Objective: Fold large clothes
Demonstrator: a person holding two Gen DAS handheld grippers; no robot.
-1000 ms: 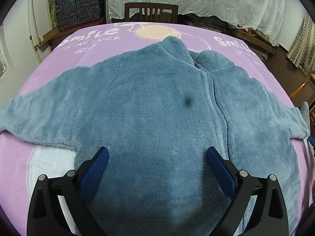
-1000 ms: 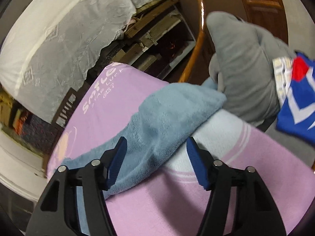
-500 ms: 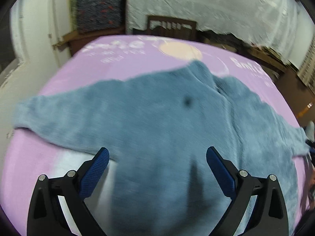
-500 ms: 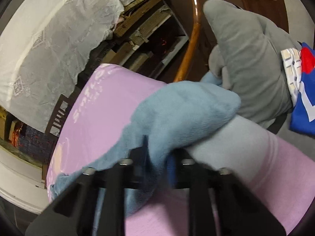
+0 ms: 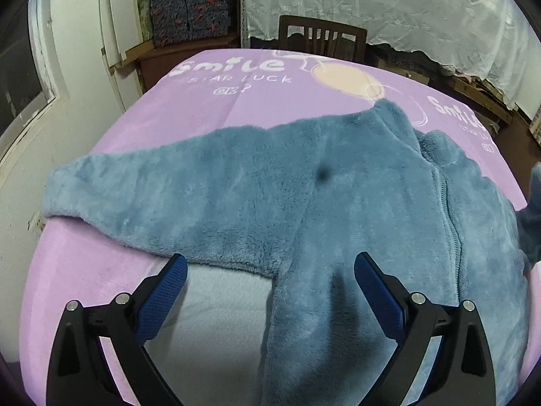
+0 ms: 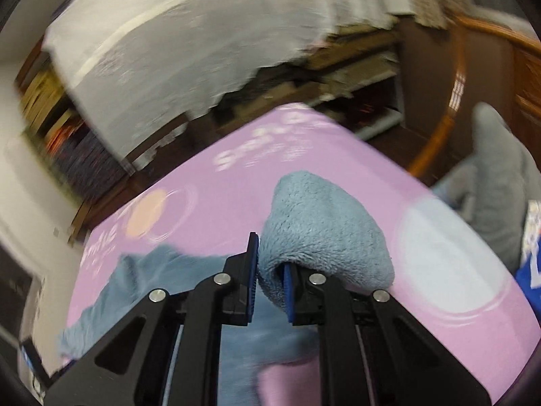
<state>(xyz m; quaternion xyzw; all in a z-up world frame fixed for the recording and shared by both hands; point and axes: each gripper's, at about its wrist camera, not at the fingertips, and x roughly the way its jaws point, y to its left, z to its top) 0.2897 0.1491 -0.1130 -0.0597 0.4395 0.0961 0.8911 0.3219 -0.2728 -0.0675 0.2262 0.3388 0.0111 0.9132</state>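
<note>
Fleece jacket sleeve cuff is pinched between right gripper fingers, lifted off the purple blanket. Left gripper fingers are spread wide, nothing held, above jacket hem. Jacket is spread flat, zipper up, w/ other sleeve laid out to the left.

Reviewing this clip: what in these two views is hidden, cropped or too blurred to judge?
- Left wrist view: the fleece jacket loses its hem behind the open left gripper, and its far sleeve at the right edge.
- Right wrist view: the sleeve cuff bulges over the right gripper, covering one pad; the shelves behind are motion-blurred.
</note>
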